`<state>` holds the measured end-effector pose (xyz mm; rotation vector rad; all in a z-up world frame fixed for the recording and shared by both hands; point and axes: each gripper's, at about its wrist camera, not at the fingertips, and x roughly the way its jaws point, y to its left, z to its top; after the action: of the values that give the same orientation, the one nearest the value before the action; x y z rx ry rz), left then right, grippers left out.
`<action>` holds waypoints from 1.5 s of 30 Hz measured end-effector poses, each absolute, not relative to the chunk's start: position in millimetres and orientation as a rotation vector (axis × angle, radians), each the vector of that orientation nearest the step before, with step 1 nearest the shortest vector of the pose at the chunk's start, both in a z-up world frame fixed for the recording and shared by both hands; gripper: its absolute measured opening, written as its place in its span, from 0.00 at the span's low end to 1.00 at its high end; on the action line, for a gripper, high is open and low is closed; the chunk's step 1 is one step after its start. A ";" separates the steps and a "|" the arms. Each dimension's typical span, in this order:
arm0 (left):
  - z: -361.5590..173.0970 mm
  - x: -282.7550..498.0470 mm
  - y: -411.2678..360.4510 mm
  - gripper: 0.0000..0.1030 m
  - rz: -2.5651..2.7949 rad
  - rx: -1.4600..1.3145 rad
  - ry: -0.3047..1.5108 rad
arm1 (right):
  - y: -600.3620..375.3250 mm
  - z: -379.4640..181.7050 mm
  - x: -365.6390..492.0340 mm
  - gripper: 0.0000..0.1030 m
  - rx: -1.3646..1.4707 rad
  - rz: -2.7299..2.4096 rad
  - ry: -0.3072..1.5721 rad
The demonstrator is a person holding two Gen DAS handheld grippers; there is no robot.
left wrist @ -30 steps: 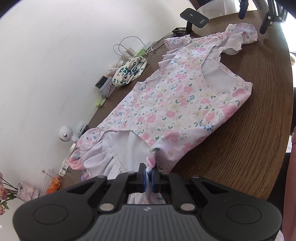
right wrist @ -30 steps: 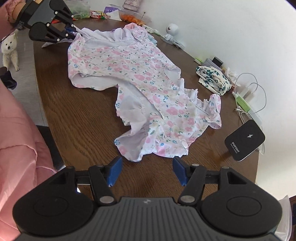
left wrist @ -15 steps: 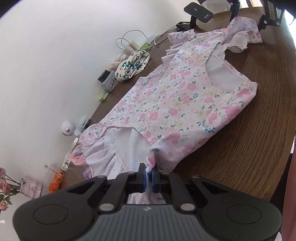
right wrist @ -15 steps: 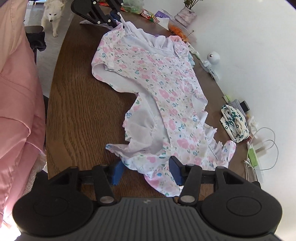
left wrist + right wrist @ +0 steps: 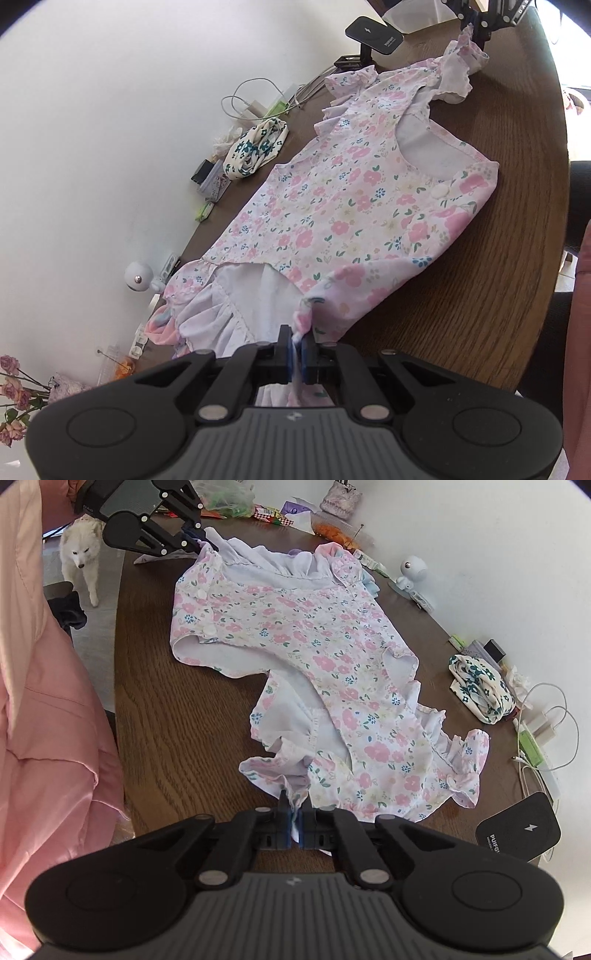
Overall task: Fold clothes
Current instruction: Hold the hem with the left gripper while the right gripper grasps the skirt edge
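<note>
floral garment (image 5: 347, 206), spread flat, ends pinched

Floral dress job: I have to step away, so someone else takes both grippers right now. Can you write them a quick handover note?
Left gripper: shut on one end of the dress.
Right gripper: jaws have just closed on the ruffled edge at the opposite end; cloth is between them.
Dress: spread along the wooden table, floral side up, both ends pinched.
Done: both grips taken.
Left: no fold made yet; likely lift and bring the ends together, then finish folding.
</note>
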<state>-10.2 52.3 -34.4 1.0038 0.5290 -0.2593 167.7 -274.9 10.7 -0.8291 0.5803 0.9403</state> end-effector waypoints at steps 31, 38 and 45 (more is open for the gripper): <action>-21.8 206.5 80.0 0.07 -0.663 1.113 0.861 | -311.7 5.4 354.2 0.03 -0.283 0.802 0.938; -9.9 200.9 82.1 0.43 -0.625 1.040 0.795 | -319.6 7.9 351.2 0.11 -0.212 0.773 0.912; 30.2 177.3 116.7 0.70 -0.510 0.805 0.684 | -339.5 30.4 325.2 0.52 -0.092 0.708 0.786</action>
<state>177.3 116.7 30.2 0.8048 0.6836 -0.5098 325.2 -339.5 30.4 -0.0921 0.7857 0.7085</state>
